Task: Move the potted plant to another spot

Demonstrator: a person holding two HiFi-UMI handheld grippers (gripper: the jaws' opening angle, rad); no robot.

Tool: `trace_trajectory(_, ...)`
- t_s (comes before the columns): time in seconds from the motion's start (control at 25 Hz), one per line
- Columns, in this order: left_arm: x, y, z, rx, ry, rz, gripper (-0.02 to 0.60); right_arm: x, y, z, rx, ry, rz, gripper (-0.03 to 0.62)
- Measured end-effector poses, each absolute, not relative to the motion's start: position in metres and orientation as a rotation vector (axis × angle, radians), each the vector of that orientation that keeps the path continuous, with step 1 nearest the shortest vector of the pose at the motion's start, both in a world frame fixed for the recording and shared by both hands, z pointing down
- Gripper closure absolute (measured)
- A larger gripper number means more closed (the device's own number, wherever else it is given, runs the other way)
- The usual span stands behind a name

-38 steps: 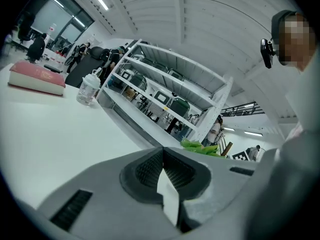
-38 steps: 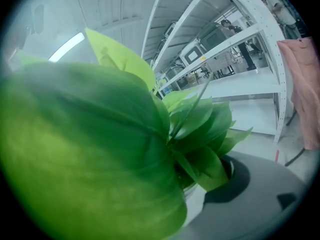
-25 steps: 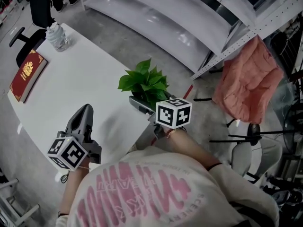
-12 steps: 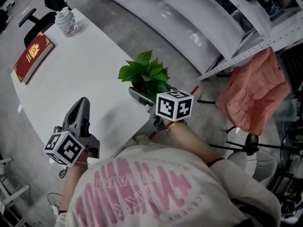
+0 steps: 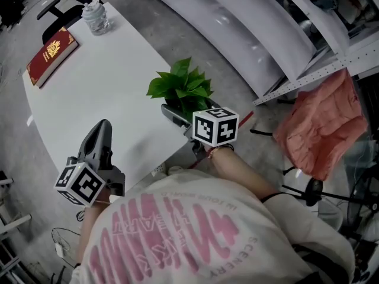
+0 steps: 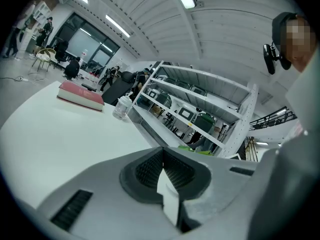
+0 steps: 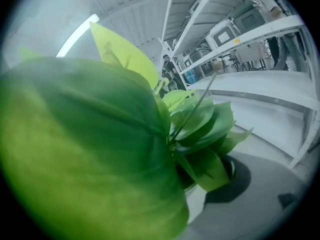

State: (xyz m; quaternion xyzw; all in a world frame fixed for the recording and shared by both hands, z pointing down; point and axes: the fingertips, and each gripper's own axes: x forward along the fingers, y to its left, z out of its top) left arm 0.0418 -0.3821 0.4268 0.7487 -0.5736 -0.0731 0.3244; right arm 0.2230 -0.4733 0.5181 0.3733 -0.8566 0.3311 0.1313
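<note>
- Right, the potted plant (image 5: 180, 90) stands at the near right edge of the white table (image 5: 106, 70). It is directly ahead of the right gripper (image 5: 176, 116), with its leaves spilling over the jaws.
- In the right gripper view, foliage fills almost everything. One grey jaw shows low on the right, hard against the white pot rim (image 7: 199, 196), and the other is behind a big leaf. I read that as jaws on either side of the pot and closed on it.
- The left gripper (image 5: 102, 134) hovers over bare table, well apart to the plant's left, its jaws pressed together on nothing.
- So the carry belongs to the right hand. Open tabletop lies forward and to the left, toward the red book (image 5: 52, 55) and the bottle (image 5: 96, 18).
</note>
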Motion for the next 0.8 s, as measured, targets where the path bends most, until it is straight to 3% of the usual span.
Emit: trace_trajectory(0.8,0.002,-0.346,0.417,1.868,-1.677,-0.270,0.578,0.201,-0.474,0.521,1.039,-2.437,0.734,0.059)
